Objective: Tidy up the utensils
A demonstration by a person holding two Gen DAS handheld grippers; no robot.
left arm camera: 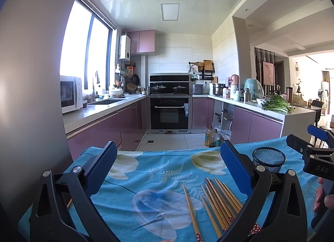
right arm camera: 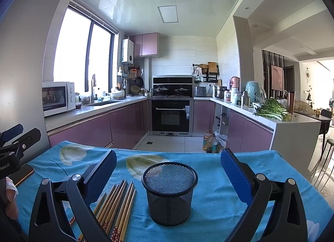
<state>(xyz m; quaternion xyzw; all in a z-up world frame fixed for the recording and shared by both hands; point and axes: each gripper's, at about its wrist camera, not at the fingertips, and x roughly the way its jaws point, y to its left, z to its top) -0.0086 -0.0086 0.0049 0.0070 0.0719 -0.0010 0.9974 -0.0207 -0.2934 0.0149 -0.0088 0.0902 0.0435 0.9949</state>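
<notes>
Several wooden chopsticks (left arm camera: 219, 202) with red patterned ends lie in a loose bundle on the blue floral tablecloth (left arm camera: 158, 171); one lies apart to the left. A black mesh cup (right arm camera: 169, 191) stands upright and empty to their right; it also shows in the left wrist view (left arm camera: 268, 159). My left gripper (left arm camera: 168, 154) is open and empty, above the cloth, with the chopsticks below its right finger. My right gripper (right arm camera: 168, 162) is open and empty, with the cup between its fingers and nearer the camera. The chopsticks (right arm camera: 117, 206) lie by its left finger.
A dark phone (right arm camera: 24, 174) lies at the cloth's left edge. Beyond the table's far edge is a kitchen floor with oil bottles (right arm camera: 209, 140), purple cabinets, an oven (right arm camera: 171, 114) and a counter with greens (right arm camera: 271, 109) at the right.
</notes>
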